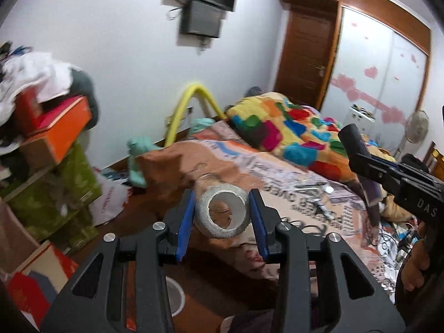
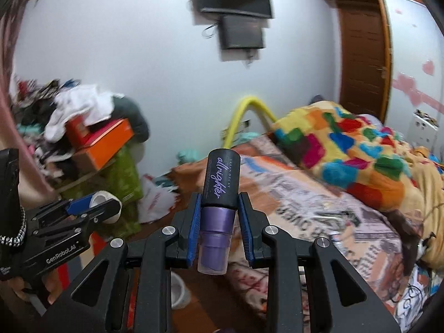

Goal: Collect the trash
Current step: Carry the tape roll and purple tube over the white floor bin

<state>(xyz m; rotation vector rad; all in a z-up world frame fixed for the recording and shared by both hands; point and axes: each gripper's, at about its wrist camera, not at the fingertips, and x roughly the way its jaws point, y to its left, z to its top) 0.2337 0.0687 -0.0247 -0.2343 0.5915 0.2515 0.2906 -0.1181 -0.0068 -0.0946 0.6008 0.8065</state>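
Observation:
My left gripper (image 1: 222,208) is shut on a nearly used-up tape roll (image 1: 222,212), grey-white with a wide hollow core, held in the air beside the bed. It also shows in the right wrist view (image 2: 104,204) at the left. My right gripper (image 2: 219,211) is shut on a purple spray bottle (image 2: 217,208) with a black cap that reads "all nighter", held upright above the bed's edge. The bottle also shows at the right of the left wrist view (image 1: 358,149).
A bed (image 1: 277,172) with a printed sheet and a colourful blanket (image 1: 291,127) fills the right. Small metal items (image 1: 319,194) lie on the sheet. Stacked boxes and clothes (image 1: 50,127) stand at the left. A white cup (image 1: 173,297) and a plastic bag (image 1: 108,199) are on the wooden floor.

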